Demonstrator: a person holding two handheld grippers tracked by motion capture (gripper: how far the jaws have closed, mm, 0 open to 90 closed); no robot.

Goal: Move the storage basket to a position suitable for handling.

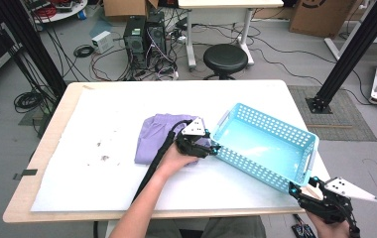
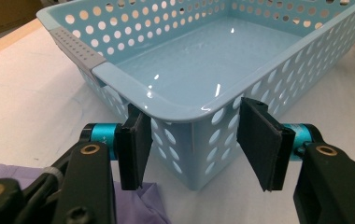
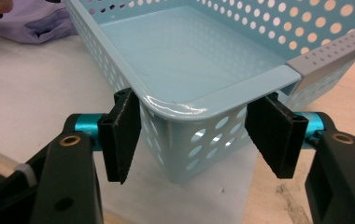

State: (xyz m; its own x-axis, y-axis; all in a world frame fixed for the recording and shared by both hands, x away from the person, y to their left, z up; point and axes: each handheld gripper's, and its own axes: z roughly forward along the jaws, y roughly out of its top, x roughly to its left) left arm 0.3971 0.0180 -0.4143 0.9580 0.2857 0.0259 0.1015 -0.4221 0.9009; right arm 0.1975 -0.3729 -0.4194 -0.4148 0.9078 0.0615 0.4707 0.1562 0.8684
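Note:
A light blue perforated basket (image 1: pixel 250 163) lies slantwise on the right half of the white-covered table, with nothing inside it. A folded purple cloth (image 1: pixel 154 136) lies just left of it. My left gripper (image 1: pixel 212 148) is over the cloth's right edge. In the left gripper view it (image 2: pixel 197 143) stands open, its jaws on either side of the basket's corner (image 2: pixel 185 116), and the cloth (image 2: pixel 140 207) shows beneath. My right gripper (image 1: pixel 296 189) is at the table's front right edge. In the right gripper view it (image 3: pixel 198 137) stands open astride the basket's opposite near corner (image 3: pixel 189 109).
Dark specks (image 1: pixel 103 157) mark the white sheet (image 1: pixel 77 168) left of the cloth. Past the table's far edge stand a black stool (image 1: pixel 225 58) and computer towers (image 1: pixel 144 37) amid cables. Black frame posts (image 1: pixel 347 54) rise at both sides.

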